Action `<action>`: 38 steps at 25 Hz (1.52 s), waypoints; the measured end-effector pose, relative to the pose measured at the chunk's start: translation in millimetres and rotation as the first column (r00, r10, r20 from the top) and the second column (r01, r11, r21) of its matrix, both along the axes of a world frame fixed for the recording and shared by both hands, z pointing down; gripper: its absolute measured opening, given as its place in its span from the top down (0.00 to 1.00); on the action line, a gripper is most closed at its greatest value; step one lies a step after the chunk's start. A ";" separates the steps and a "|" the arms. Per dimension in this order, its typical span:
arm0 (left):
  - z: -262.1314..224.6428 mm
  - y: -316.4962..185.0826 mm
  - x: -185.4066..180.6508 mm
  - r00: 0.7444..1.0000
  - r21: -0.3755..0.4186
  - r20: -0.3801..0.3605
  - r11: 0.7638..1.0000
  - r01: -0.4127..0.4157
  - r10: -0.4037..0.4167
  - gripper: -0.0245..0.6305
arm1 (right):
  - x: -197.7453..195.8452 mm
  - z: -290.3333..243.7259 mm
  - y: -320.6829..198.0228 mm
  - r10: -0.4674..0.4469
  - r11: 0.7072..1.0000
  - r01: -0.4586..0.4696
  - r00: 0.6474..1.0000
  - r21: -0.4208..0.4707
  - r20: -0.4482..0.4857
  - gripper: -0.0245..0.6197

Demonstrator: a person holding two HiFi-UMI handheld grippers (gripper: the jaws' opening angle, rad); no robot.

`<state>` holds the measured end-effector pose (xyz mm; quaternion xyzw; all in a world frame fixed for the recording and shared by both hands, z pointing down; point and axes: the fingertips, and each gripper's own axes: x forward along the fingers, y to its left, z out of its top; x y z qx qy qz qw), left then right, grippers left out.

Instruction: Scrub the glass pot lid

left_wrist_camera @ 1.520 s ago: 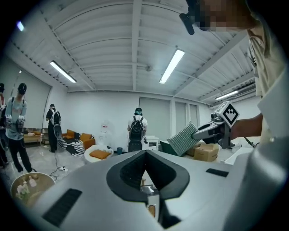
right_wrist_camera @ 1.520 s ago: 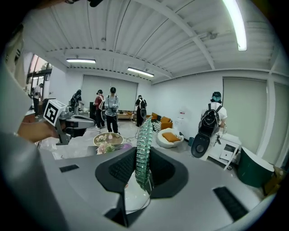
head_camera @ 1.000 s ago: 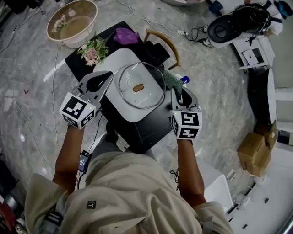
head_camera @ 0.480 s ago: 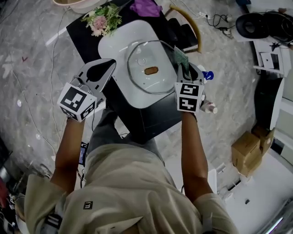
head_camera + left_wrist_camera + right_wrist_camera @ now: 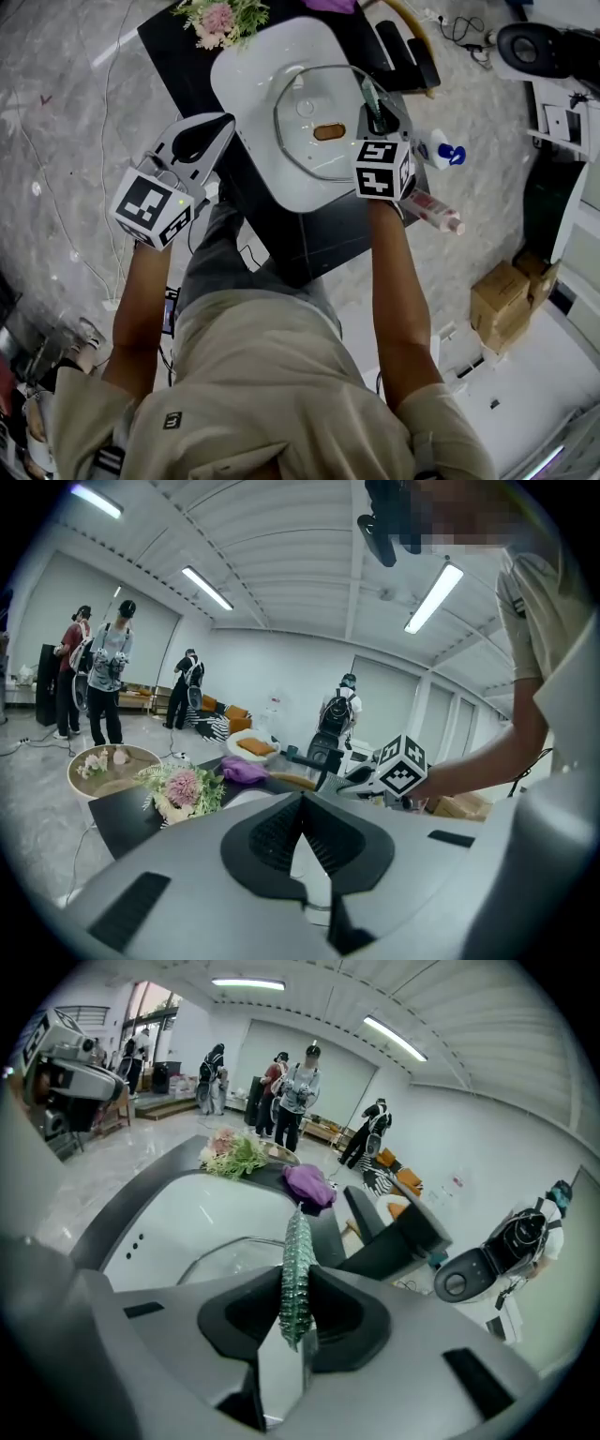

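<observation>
Pad at the rim: scrubbing looks ready to begin

The lid [image 5: 305, 145], clear glass with a brown knob [image 5: 329, 131], lies in the white basin [image 5: 246, 75] on the dark surface [image 5: 178, 47]. The right gripper's [image 5: 375, 116] fingers pinch a green pad [image 5: 296, 1279] by its right rim. Next, I judge, the pad must press onto the glass. The left gripper [image 5: 221, 122], fingers together and empty, waits beside the basin.
</observation>
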<state>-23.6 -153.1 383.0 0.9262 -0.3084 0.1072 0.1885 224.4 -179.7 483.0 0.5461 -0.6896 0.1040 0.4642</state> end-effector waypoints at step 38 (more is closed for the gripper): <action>5.8 4.4 28.8 0.998 -0.014 0.007 0.998 -0.058 0.058 0.94 | -65.9 77.2 135.2 0.002 0.954 0.064 0.975 -0.293 0.221 0.82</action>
